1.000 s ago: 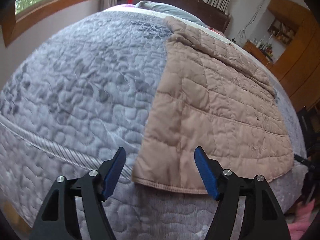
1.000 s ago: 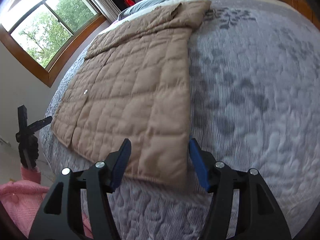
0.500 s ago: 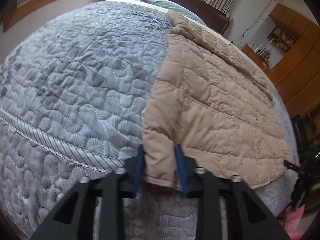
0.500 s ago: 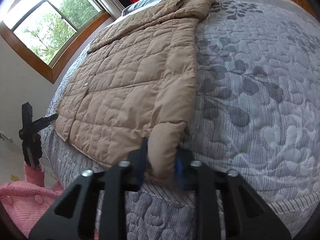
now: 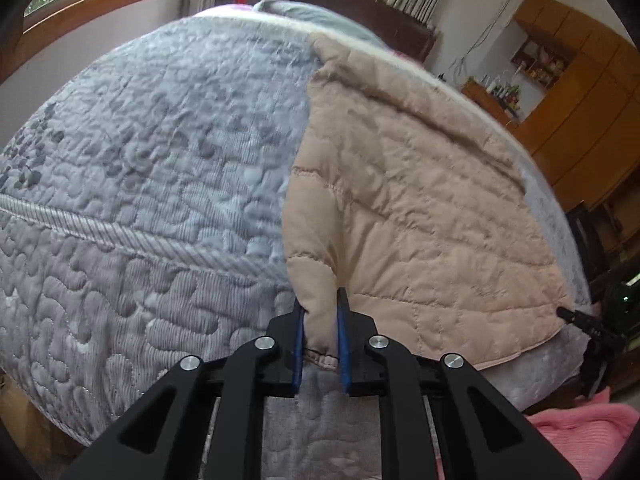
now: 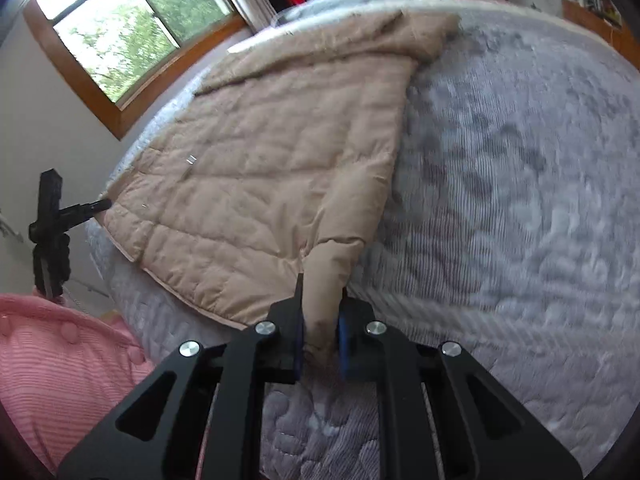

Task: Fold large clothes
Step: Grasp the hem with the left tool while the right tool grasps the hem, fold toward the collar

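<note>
Both tongs, left (image 5: 320,300) & right (image 6: 320,292), clamped on coat (image 5: 420,200) hem corners; coat lengthwise, collar twd headboard (image 5: 360,8).

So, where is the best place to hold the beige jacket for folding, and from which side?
At its two near hem corners, coming in from the foot of the bed. The jacket lies flat, with its hem along that edge, so the corners are the free parts. Both tongs are shut there: left tongs on one corner, right tongs on the other.
</note>
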Demonstrator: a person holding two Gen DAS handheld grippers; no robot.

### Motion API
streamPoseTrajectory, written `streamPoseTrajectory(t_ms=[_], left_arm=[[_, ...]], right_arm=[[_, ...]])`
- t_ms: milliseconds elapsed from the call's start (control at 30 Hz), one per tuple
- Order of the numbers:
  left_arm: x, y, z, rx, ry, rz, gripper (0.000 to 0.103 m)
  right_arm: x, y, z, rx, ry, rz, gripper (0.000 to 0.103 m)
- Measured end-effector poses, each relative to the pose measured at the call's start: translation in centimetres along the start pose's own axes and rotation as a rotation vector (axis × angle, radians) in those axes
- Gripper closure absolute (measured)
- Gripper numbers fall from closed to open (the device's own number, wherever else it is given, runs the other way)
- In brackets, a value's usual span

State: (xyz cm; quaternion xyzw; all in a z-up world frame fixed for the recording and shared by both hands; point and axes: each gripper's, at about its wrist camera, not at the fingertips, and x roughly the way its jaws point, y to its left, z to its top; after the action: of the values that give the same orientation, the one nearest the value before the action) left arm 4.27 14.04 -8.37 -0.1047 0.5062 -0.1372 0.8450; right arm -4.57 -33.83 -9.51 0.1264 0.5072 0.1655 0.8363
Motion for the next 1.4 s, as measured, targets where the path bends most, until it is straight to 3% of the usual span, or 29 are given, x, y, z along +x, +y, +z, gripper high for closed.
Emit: streamPoseTrajectory(t_ms=[67,233,400,633,900,1133,1267,1400], left_arm=[[2.0,0.6,-0.1,-0.018,0.044,0.009,0.089],[0.9,0.6,0.6,-0.017,0.009,-0.030,0.089],[-2.7,-0.2,2.7,-0.005,-0.111,-0.130,0.089],[-4.9,-3.1,8.4,0.080,-0.230,-0.122,0.089],[-3.6,-4.8,17.7,0.118,-0.299,-0.115,0.089],[-0.3,-6.2,25.5,0.124,-0.358,-0.067,0.089],[2.8,-6.3,30.1,0.072,-0.341,-0.072,0.089],[6.2,-6.7,33.7,0.059,-0.328,-0.031,0.089]], right_arm=[[0.5,-0.5,0.0,0.028,-0.004,0.025,0.092],[-1.0,-0.6,0.6,0.057,-0.052,0.062,0.094],[-4.2,0.5,2.0,0.051,-0.143,0.092,0.094],[-7.3,1.1,6.6,0.007,-0.218,0.077,0.094],[-8.2,-0.5,15.8,0.033,-0.243,0.095,0.094],[-5.8,-3.5,25.3,0.120,-0.225,0.093,0.094],[-3.7,-5.6,29.3,0.184,-0.200,0.082,0.094],[-1.0,-8.0,33.0,0.248,-0.169,0.065,0.094]])
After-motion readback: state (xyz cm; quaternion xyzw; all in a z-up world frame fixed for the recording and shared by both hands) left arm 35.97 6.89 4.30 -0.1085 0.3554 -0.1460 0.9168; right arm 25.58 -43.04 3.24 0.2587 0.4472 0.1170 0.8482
